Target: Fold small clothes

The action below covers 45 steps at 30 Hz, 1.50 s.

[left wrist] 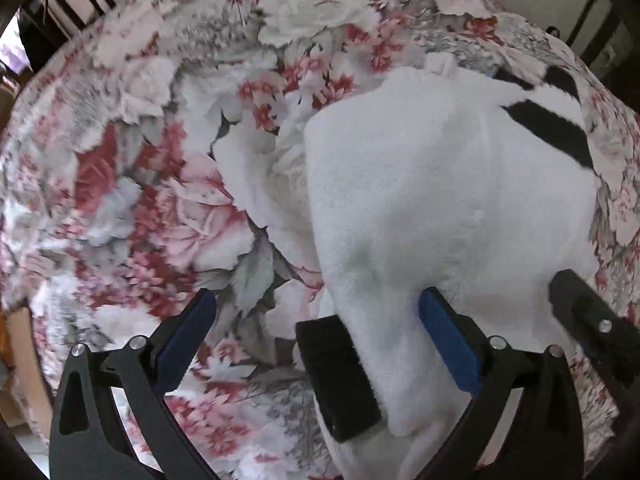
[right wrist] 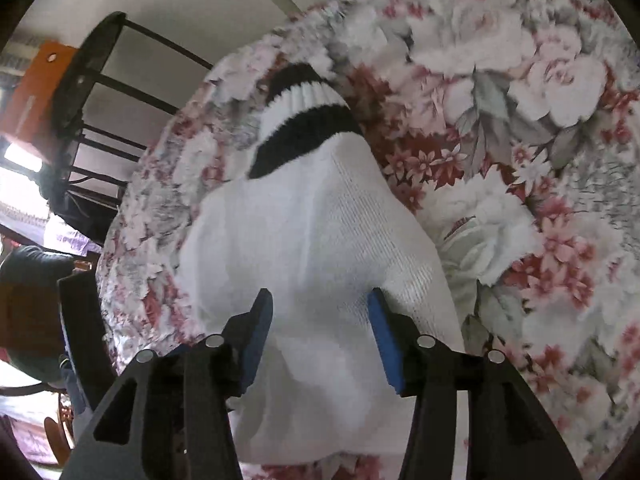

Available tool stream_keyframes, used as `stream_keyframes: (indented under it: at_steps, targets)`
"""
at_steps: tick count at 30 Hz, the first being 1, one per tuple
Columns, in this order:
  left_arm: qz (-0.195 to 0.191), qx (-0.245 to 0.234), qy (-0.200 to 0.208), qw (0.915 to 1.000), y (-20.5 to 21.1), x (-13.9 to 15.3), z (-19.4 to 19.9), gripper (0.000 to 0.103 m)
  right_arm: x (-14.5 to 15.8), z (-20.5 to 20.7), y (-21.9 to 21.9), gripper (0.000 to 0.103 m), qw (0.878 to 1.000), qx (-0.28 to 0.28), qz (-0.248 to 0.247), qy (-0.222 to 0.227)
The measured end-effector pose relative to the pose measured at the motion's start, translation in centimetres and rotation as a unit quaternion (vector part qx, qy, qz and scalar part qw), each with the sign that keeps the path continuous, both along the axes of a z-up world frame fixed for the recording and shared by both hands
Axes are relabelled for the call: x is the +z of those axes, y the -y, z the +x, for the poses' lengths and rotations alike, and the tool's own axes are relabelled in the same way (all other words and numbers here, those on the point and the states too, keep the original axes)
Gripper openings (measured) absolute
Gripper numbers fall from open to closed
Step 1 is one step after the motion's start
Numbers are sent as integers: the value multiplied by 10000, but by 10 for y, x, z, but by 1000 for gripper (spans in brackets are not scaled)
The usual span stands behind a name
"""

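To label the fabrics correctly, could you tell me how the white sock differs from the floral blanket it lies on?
The white sock is plain apart from black bands at its cuff. The floral blanket is patterned all over in pink, red and grey.
The sock shows a fine ribbed knit, while the blanket looks fluffy.
The sock is a small piece lying on top. The blanket spreads across the whole surface.
Both are soft textiles.

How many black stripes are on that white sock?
2 on the sock: one stripe where the ribbed cuff begins, another stripe near the cuff's far end. Its underside is hidden.
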<state>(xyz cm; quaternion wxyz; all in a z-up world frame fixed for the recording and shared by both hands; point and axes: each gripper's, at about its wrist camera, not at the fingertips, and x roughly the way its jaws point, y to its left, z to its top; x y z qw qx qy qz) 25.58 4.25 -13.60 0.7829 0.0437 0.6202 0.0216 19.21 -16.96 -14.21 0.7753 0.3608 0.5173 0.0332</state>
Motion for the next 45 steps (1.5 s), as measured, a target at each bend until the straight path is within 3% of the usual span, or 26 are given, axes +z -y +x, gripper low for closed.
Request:
stream_keyframes:
  at_steps: [5, 8, 14, 25, 29, 34, 36, 38, 45]
  targets:
    - [-357, 189, -104, 9991, -7, -5, 14, 99, -5, 11, -3, 62, 9998, 115, 69, 153]
    - [-574, 295, -59, 9979, -13, 1, 16, 99, 0, 10, -4, 63, 9997, 143, 64, 194]
    - [-129, 89, 533, 9985, -12, 36, -4, 99, 32, -9, -7, 63, 9977, 342, -462, 372]
    - [155, -45, 693, 9975, -14, 63, -50, 99, 58, -51, -8, 64, 9951, 534, -746, 364]
    - [219, -102, 633, 9977, -11, 57, -57, 99, 50, -57, -16, 64, 9927, 709, -959, 182]
    - [504, -204, 209, 9983, -4, 15, -52, 99, 8, -51, -21, 77, 9891, 847, -1129, -425]
    - [340, -155, 109, 9992, -5, 7, -48, 99, -11, -47, -23, 83, 9866, 888, -1218, -621]
    - [180, -99, 84, 9998, -6, 7, -44, 99, -14, -43, -25, 92, 9867, 930, -1189, -595]
    - [93, -102, 280, 9995, -9, 25, -46, 99, 4, -46, -16, 93, 9916, 752, -966, -425]
